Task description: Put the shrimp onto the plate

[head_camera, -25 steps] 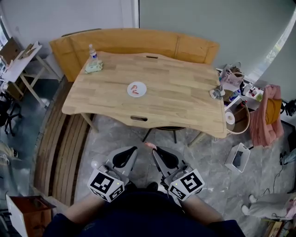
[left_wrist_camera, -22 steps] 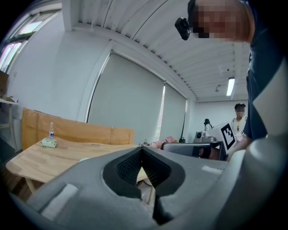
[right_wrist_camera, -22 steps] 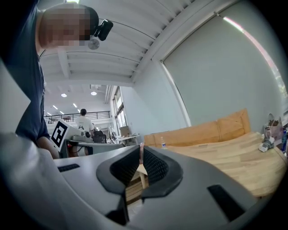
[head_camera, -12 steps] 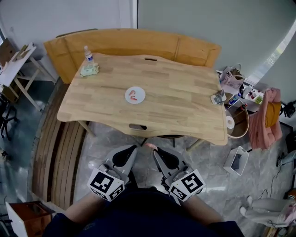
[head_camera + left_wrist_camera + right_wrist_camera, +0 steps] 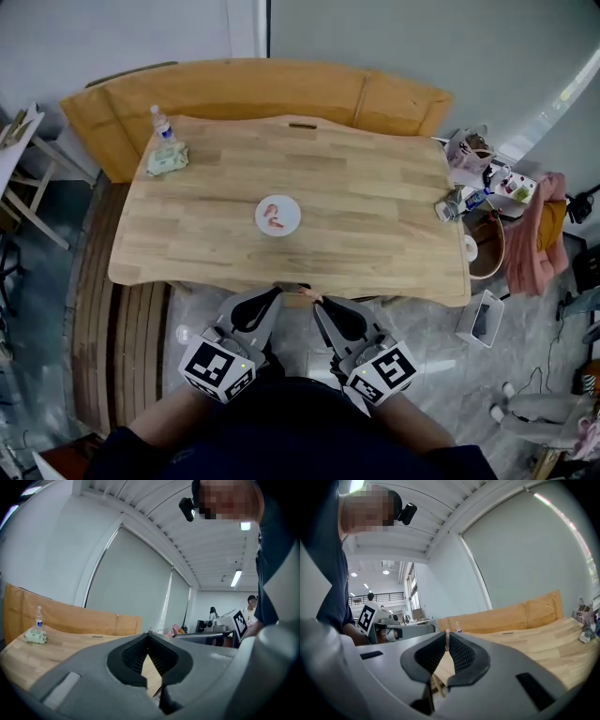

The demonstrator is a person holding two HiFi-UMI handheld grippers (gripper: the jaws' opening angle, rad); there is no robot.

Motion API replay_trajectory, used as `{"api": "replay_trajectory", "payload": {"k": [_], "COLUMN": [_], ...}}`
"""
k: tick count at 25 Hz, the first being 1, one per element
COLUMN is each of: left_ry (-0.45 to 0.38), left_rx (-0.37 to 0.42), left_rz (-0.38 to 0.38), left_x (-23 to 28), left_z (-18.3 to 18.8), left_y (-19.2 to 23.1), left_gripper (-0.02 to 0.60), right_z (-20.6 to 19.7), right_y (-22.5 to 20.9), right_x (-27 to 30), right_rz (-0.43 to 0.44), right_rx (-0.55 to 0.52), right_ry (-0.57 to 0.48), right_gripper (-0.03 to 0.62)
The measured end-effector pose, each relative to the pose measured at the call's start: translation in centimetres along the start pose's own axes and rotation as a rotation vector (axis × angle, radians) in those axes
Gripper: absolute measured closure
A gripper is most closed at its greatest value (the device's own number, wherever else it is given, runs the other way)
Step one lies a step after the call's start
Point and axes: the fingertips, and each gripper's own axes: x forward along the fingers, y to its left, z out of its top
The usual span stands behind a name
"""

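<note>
My right gripper point(image 5: 446, 644) has its jaws clenched on a thin pink shrimp point(image 5: 305, 298), pinched only at the very tips. My left gripper point(image 5: 149, 634) has its jaws pressed together with nothing in them. Both hang just off the worktop's point(image 5: 375, 225) 6 o'clock edge. The plate point(image 5: 290, 224) sits well apart at 12 o'clock, near the worktop's middle, with other shrimp point(image 5: 272, 214) on it. The grip looks marginal to me. A jolt on the carry could drop the shrimp to the floor, and a high release could bounce it off the plate.
</note>
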Motion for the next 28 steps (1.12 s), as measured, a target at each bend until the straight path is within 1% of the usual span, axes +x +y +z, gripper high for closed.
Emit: {"api": "replay_trajectory", "payload": {"k": [7,13,20,26,28], "left_ry": [-0.002,-0.007,0.003,0.011,0.014], "left_rx": [0.001,-0.011,-0.014,-0.017,-0.023], "left_rz": [-0.063,-0.080,-0.036,0.013,0.030], "left_x": [1.3,2.1,3.7,4.9,5.4], "left_z": [1.4,1.8,1.9,2.3,2.2], "left_y": [6.3,8.7,10.0,10.8,11.1], "left_gripper": [0.577,0.577,0.577,0.577,0.577], "right_z": [1.0,1.2,1.2,0.9,0.4], "right_y": [-1.5,-2.3,-4.7,-8.2,-9.8], "right_x": [6.2,8.8,10.6,12.3,13.1], "right_rz": [-0.061,-0.073,-0.029,-0.002,-0.003], "right_rx": [0.022,0.038,0.058,0.083,0.112], "right_ry": [0.013,0.020,0.033,0.048,0.058], "right_gripper": [0.560,0.560,0.560,0.560,0.560]}}
